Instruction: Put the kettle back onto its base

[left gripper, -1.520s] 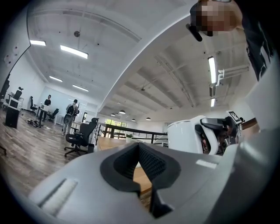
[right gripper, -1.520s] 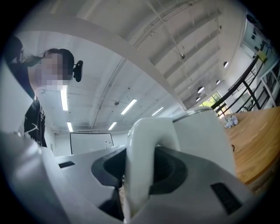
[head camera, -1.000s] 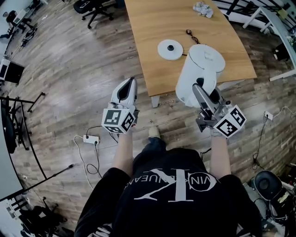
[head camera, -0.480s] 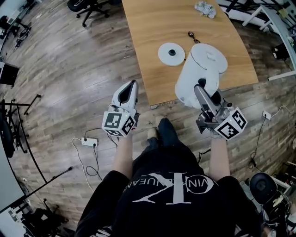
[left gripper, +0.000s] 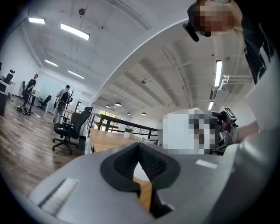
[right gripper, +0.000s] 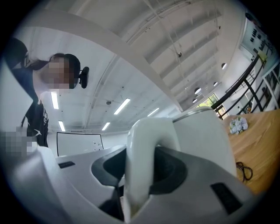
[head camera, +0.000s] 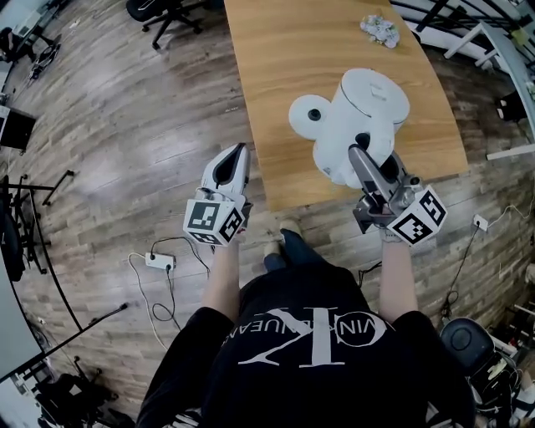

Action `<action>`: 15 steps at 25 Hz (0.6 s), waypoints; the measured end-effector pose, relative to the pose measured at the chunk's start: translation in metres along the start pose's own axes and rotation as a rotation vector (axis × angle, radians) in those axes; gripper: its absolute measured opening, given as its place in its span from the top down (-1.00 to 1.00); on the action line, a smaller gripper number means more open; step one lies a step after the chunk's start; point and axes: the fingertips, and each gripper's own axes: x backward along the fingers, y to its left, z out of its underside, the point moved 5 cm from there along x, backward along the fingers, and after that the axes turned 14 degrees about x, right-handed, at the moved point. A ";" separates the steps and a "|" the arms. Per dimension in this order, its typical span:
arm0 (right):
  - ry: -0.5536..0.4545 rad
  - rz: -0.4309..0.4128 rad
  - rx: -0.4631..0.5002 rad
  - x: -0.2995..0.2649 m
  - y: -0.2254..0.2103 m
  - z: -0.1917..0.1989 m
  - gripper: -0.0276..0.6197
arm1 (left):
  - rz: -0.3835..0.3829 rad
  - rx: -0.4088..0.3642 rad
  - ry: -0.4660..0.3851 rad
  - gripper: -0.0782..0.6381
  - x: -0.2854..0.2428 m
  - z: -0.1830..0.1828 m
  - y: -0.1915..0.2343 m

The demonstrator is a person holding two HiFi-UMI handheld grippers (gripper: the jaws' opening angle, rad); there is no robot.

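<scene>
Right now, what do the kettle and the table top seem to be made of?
The kettle is likely white plastic: smooth, with a soft sheen and a rounded moulded handle. The table top is wood or wood-look laminate, matt, with light-brown grain lines; I cannot tell which.

One kettle [head camera: 359, 117], one base [head camera: 304, 114], one table [head camera: 276, 50]. Two grippers: left gripper [head camera: 240, 152], right gripper [head camera: 359, 152]. One chair [head camera: 163, 12], one power strip [head camera: 159, 261].
</scene>
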 end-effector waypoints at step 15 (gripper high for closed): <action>0.027 -0.098 -0.016 -0.114 -0.069 0.027 0.48 | -0.123 0.018 -0.003 0.75 -0.022 -0.025 0.073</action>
